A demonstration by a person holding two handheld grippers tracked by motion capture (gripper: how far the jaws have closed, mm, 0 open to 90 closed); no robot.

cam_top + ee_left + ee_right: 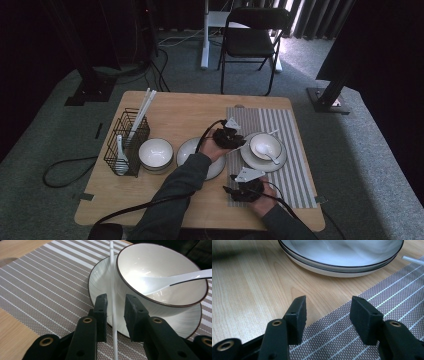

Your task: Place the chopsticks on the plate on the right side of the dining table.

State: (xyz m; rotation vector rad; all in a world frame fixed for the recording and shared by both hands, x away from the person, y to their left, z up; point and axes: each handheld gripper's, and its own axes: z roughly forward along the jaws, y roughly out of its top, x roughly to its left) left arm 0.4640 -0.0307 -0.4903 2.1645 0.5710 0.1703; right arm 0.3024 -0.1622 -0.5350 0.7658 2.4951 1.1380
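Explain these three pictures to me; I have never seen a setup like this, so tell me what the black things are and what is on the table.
A person sits at a wooden table with a hand-held black clamp in each hand. One picture looks down from above; the others come from cameras on the clamps. The left gripper is open, with a white chopstick lying loose between its jaws, resting on the plate under a bowl holding a spoon, all on a striped mat. The right gripper is open and empty. A wire basket, another bowl and another plate sit to the left.

Light wooden table: striped placemat around 3 o'clock, wire caddy at 9, a white bowl just beside it, and an empty plate near centre.
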